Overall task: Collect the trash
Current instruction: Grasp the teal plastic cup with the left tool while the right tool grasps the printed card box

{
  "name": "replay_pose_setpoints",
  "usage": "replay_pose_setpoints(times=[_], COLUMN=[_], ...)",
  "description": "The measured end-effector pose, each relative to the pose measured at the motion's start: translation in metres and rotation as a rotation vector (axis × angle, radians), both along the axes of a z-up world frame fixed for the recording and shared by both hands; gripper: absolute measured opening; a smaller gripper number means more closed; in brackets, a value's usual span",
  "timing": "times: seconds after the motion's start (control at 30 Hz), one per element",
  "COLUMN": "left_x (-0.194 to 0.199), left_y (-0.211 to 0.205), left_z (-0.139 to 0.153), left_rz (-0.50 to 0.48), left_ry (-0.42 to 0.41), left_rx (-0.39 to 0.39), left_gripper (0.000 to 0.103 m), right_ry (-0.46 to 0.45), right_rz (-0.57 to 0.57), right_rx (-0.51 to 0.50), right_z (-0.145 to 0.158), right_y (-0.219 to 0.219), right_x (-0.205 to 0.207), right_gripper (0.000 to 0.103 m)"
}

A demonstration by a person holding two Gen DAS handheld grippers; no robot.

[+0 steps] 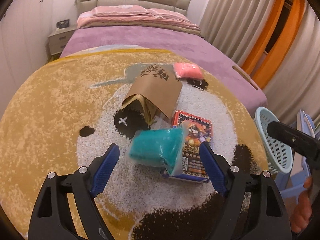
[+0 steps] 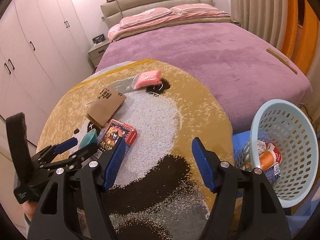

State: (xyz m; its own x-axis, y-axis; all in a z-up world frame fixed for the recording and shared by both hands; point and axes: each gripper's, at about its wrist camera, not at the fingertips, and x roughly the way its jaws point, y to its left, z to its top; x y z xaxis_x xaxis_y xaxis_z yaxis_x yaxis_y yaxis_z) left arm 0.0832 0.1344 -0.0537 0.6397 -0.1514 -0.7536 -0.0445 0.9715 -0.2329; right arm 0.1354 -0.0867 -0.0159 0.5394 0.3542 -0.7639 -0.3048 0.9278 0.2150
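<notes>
On a round panda rug (image 1: 50,108) lie a teal packet (image 1: 158,148), a red card box (image 1: 197,138), a brown paper bag (image 1: 158,96) and a pink packet (image 1: 188,70). My left gripper (image 1: 160,160) is open, its blue pads on either side of the teal packet, which leans on the card box. My right gripper (image 2: 158,160) is open and empty over the rug, to the right of the trash. The left gripper (image 2: 80,144) also shows in the right wrist view, with the teal packet (image 2: 89,138), card box (image 2: 118,134), paper bag (image 2: 107,106) and pink packet (image 2: 148,79).
A light blue perforated basket (image 2: 284,152) with some trash inside stands at the rug's right edge on something blue; it also shows in the left wrist view (image 1: 274,140). A purple bed (image 2: 200,46) lies behind, wardrobes (image 2: 36,40) on the left, curtains (image 1: 240,20) on the right.
</notes>
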Motion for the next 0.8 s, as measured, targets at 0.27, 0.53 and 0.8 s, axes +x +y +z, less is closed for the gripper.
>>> replay_pose_setpoints(times=[0.27,0.53,0.8], left_x=[0.006,-0.009,-0.031], left_y=[0.008,0.029,0.067], left_z=[-0.011,-0.009,-0.004], left_rz=[0.003,0.056,0.192], left_ry=[0.021,-0.028,-0.102], left_rx=[-0.020,-0.068,-0.061], left_gripper=[0.054,0.048,0.048], right_ry=[0.039,0.097,0.148], right_rz=[0.023,0.081,0.057], right_rx=[0.007,0.015,0.069], right_z=[-0.010,-0.031,-0.052], right_y=[0.013,0.049,0.081], right_x=[0.004,0.002,0.005], right_gripper=[0.065,0.065,0.075])
